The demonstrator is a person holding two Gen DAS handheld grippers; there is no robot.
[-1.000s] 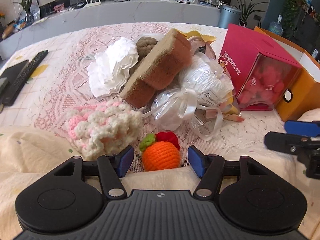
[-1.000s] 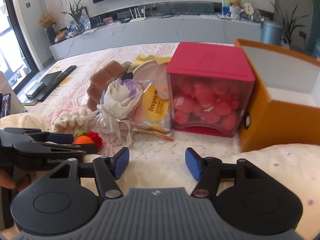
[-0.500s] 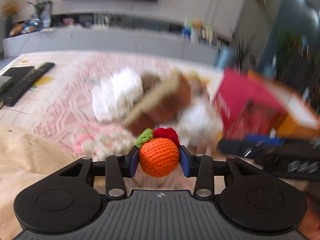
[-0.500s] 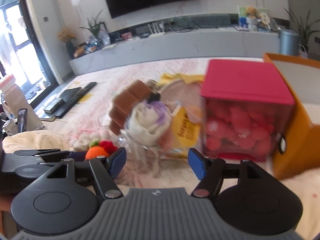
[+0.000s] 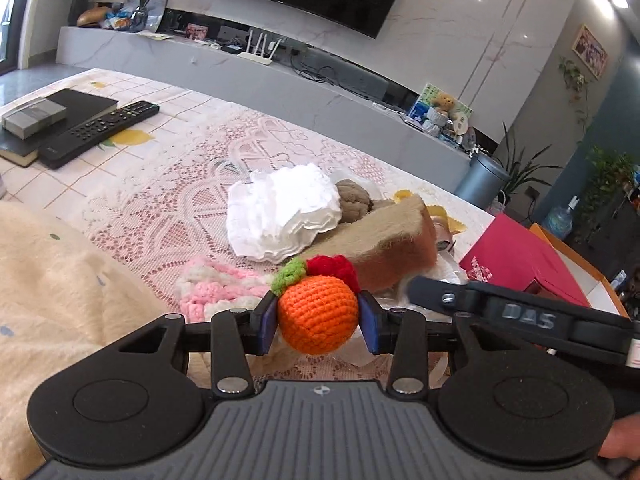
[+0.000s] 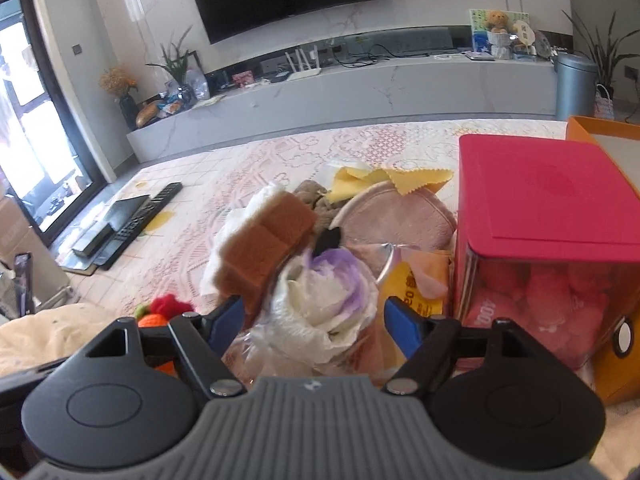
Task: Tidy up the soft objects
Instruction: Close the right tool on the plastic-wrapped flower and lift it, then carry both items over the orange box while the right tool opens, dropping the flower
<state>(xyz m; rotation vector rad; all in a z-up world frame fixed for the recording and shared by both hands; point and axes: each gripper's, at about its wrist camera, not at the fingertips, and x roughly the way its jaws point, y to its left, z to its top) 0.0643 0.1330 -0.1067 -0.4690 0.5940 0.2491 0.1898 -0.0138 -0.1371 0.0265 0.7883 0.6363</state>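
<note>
From the left wrist view, the left gripper (image 5: 318,322) pinches the round orange crocheted fruit with a green leaf and red tuft (image 5: 318,312), its blue pads pressed against the ball's two sides, lifted clear of the pink lace tablecloth (image 5: 168,200). The likely risk here is slippage: the yarn ball is squashy and round, so a light pinch could let it roll out and drop back onto the pink-and-white knitted piece (image 5: 216,288) at the near edge of the table. The other danger is a clash, because the black finger of the right gripper (image 5: 500,312) crosses just beside the fruit from the right. The left tool points moderately downward across the pile, with the view tilted as if the wrist is rolled.

From the right wrist view, the right gripper (image 6: 314,320) has its jaws opening, and the clear-wrapped white and purple fabric flower bundle (image 6: 328,300) lies between the blue fingers (image 6: 402,324) without the pads visibly pressing on it. The crinkly wrap may slide or drag the yellow-labelled packet (image 6: 412,284) and the brown plush block (image 6: 264,252) leaning on it. The crimson-lidded clear box of pink plush (image 6: 552,208) and the orange box (image 6: 612,360) stand close on the right, leaving little room on that side. This tool tips downward at the pile's near side, roughly level in roll.
</note>
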